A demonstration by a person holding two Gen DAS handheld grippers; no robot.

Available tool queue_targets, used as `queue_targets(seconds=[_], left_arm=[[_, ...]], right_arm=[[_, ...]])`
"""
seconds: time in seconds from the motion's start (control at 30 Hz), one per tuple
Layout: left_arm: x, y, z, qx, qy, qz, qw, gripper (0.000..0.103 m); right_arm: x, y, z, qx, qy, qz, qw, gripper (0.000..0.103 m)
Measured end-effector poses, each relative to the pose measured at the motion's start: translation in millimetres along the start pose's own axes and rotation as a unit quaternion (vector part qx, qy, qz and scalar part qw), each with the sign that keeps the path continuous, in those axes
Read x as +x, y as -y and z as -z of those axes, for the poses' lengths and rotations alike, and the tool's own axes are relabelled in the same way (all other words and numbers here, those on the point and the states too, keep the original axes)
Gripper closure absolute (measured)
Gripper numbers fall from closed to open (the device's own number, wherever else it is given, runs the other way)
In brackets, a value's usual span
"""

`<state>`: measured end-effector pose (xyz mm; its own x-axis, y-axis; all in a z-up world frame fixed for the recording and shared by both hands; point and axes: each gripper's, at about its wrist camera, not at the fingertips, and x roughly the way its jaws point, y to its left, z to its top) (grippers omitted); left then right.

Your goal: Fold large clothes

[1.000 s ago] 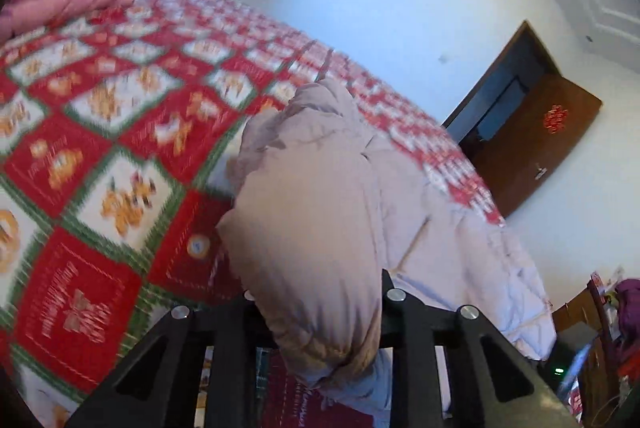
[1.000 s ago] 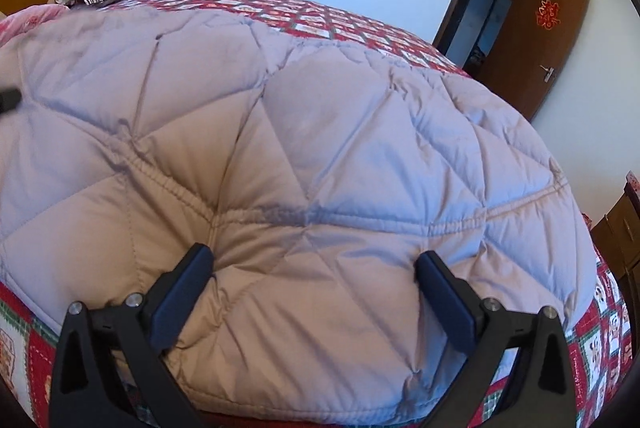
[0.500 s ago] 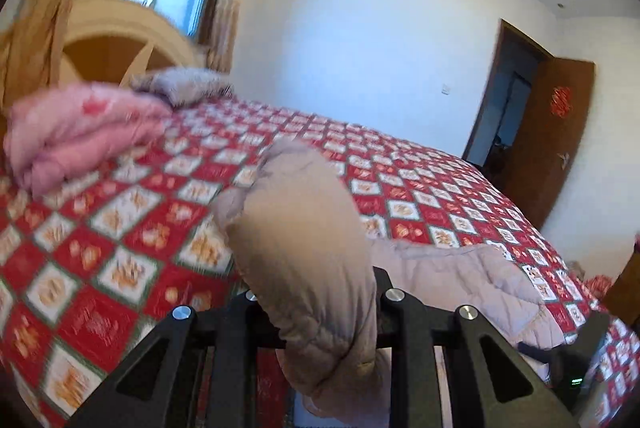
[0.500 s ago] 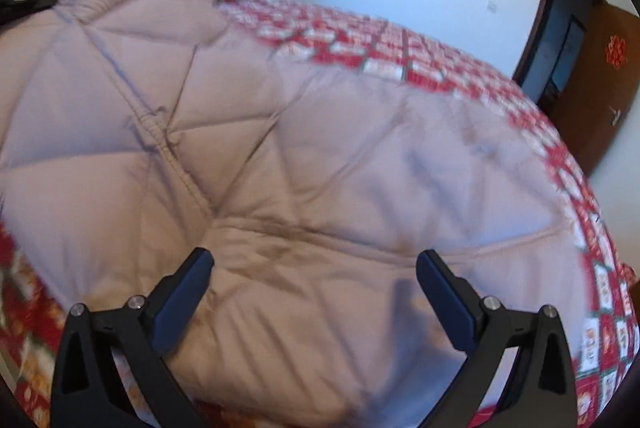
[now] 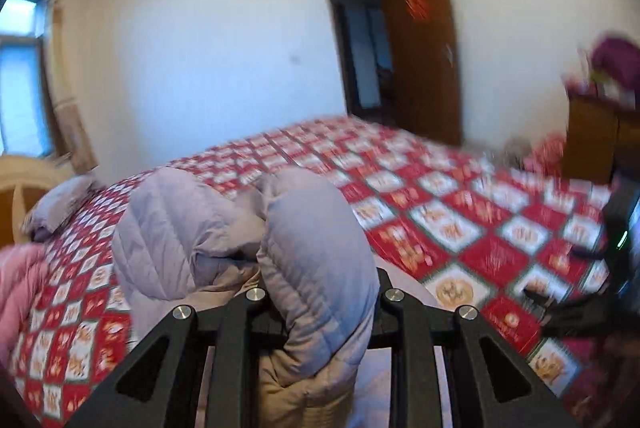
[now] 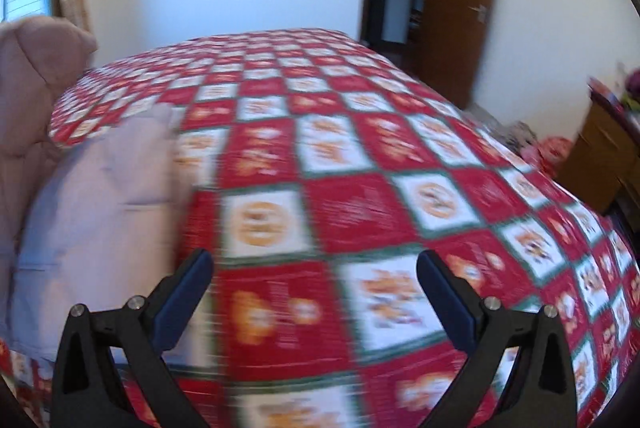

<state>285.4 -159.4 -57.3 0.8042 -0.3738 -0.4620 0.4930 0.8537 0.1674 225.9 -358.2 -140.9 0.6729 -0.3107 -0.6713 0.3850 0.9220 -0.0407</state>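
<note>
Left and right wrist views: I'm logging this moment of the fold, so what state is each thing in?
Left gripper: shut on the padded jacket.
Padded jacket: bunched and lifted, one fold pinched between the fingers.
Right gripper: open, holding nothing, over the bedspread.
Bedspread: spread flat on the bed.
Door: open.
Pink quilt: lying at the bed's edge.

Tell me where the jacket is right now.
Left wrist view: the jacket is bunched in the shut left gripper, over the bedspread. Right wrist view: it lies at far left.
</note>
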Motion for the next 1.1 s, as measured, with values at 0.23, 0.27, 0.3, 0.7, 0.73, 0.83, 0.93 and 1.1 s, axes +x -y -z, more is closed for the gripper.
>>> queue_targets(seconds=[0.23,0.27,0.3,0.7,0.73,0.83,0.93,1.1], left_arm=[[31,81,45,0.099,-0.058,0.031,0.9929,0.076],[30,86,46,0.103,-0.057,0.031,0.9925,0.072],[26,88,47,0.109,-0.056,0.032,0.9919,0.068],[-64,87,16,0.157,0.055,-0.009,0.986,0.003],[-61,71,15,0.14,0.05,-0.025,0.9886,0.003],[-40,-9,11,0.025,0.003,-0.086,0.996,0.003],[-23,-102,20,-0.126,-0.031,-0.136,0.9822,0.003],[18,-212,53,-0.284,-0.062,-0.201,0.9356,0.003]], right_arm=[[23,70,17,0.051,-0.034,0.028,0.998,0.0],[26,74,20,0.054,-0.036,0.029,0.997,0.0],[28,76,21,0.056,-0.038,0.028,0.997,0.0],[36,59,18,0.038,-0.043,0.018,0.998,0.0],[33,57,13,0.036,-0.041,0.016,0.998,0.0],[22,46,-7,0.024,-0.026,0.015,0.999,0.0],[16,31,-32,0.017,-0.018,0.002,1.0,0.009],[5,-24,-87,-0.015,-0.008,-0.031,0.999,0.032]])
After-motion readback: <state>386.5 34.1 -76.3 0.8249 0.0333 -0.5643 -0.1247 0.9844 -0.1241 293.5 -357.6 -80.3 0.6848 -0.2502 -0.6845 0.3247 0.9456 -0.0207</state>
